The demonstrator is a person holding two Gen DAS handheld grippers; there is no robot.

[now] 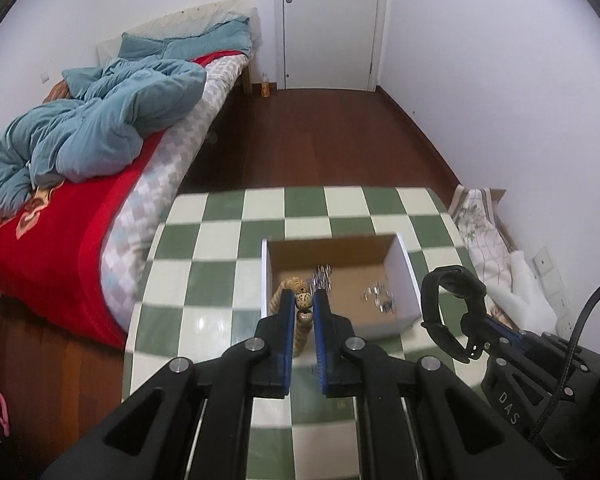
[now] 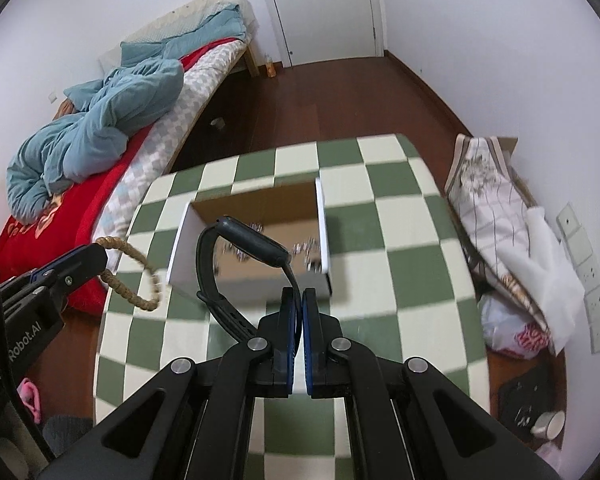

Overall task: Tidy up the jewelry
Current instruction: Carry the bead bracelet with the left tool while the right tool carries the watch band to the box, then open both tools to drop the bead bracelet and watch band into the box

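My left gripper (image 1: 303, 300) is shut on a brown beaded bracelet (image 1: 302, 301), held above the near left corner of an open cardboard box (image 1: 400, 276). The bracelet also shows in the right wrist view (image 2: 134, 276), hanging from the left gripper (image 2: 100, 258). My right gripper (image 2: 299, 298) is shut on the strap of a black wristband watch (image 2: 252, 242), held above the box (image 2: 180, 248). The watch also shows in the left wrist view (image 1: 452, 312). Silver jewelry pieces (image 1: 378, 298) lie inside the box.
The box stands on a table with a green and white checkered cloth (image 1: 220, 248). A bed with a red blanket and blue duvet (image 1: 80, 148) is to the left. Folded fabric and bags (image 2: 500, 220) lie on the floor to the right.
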